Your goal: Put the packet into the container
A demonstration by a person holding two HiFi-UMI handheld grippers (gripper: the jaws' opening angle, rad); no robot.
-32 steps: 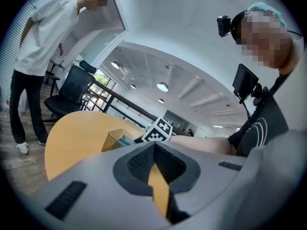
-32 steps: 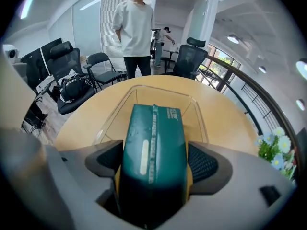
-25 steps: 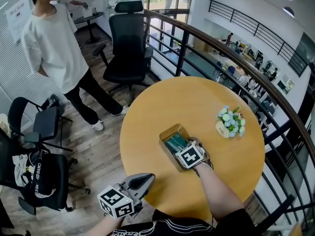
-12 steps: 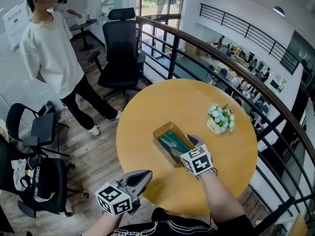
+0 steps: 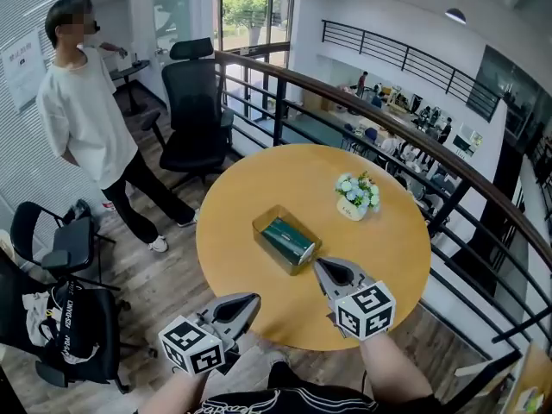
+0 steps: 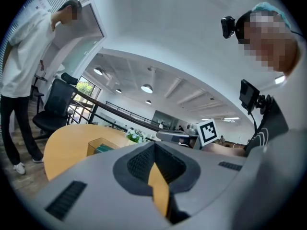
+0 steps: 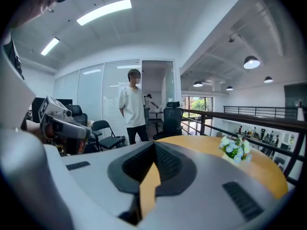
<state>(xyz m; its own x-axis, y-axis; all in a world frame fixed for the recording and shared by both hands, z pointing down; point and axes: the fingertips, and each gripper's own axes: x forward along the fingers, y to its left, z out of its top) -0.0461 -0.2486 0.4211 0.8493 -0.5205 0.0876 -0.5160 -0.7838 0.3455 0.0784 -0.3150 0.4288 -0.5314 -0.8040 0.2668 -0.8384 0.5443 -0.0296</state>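
Note:
The green packet lies inside the tan open container on the round wooden table. My right gripper is shut and empty; it hovers just near-right of the container, apart from it. Its jaws meet at the tip in the right gripper view. My left gripper hangs at the table's near edge, shut with nothing in it. The left gripper view shows its closed tip, with the container beyond it.
A small vase of blue and white flowers stands on the table's far right. A person in a white shirt stands at far left beside a black office chair. A dark railing curves behind the table. Folding chairs stand left.
My right gripper has pulled back out of the container toward the near edge and its jaws have gone from open to shut. The packet stays in the container. The left gripper has barely moved.

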